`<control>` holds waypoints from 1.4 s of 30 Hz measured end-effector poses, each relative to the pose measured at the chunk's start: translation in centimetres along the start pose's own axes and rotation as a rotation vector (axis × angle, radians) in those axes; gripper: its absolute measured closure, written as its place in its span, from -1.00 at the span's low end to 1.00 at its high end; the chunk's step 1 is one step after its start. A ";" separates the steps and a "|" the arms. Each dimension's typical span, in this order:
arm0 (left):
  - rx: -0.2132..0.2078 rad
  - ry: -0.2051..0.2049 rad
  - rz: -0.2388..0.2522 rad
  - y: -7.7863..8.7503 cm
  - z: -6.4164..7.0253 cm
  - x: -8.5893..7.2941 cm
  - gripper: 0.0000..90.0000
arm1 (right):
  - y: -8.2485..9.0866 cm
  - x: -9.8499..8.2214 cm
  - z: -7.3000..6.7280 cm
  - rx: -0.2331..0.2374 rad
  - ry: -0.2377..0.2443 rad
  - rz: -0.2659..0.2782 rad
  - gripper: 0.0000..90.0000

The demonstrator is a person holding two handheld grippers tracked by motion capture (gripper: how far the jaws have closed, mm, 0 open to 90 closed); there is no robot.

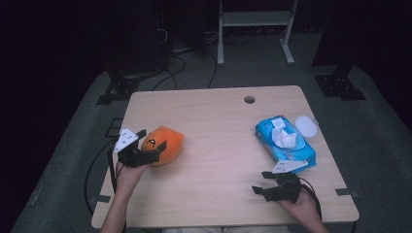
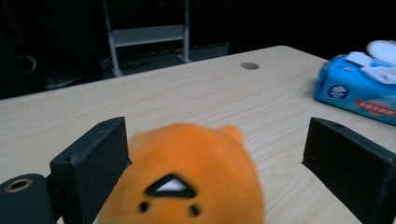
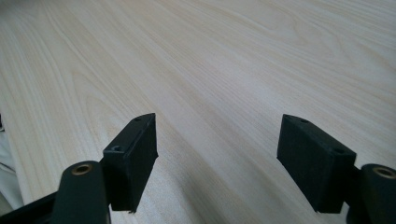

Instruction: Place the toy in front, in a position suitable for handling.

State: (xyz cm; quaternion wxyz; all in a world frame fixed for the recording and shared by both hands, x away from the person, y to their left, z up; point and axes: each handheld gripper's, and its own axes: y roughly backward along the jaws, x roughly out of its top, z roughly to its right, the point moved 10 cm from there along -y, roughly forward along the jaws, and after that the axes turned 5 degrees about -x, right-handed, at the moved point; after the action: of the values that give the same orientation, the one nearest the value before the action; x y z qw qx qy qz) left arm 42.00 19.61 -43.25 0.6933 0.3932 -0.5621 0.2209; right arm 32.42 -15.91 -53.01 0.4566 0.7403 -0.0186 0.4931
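Observation:
An orange plush toy point(image 1: 166, 144) with a small black-and-white face lies on the left of the wooden table point(image 1: 218, 111). My left gripper point(image 1: 152, 139) is open with its jaws either side of the toy point(image 2: 187, 177). In the left gripper view point(image 2: 215, 140) one jaw touches the toy's side and the other stands well clear of it. My right gripper point(image 1: 260, 182) is open near the front right of the table, with nothing between its jaws point(image 3: 217, 140), only bare wood below.
A blue pack of wet wipes point(image 1: 286, 143) lies at the right with a white tissue sticking out; it appears again point(image 2: 355, 88) from the left gripper. A white round lid point(image 1: 306, 125) sits beside it. A cable hole point(image 1: 249, 99) is at the table's far side.

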 end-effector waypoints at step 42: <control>-0.202 -0.027 -0.021 -2.2 7.4 0.0 0.03 | 1.3 1.0 0.5 -0.054 0.028 0.047 -0.36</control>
State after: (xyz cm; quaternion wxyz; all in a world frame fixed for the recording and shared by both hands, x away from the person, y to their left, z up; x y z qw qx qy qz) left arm 39.16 12.47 -43.45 0.7240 0.3303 -0.5866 0.1505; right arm 32.65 -16.61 -51.48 0.4651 0.7200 -0.0426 0.5134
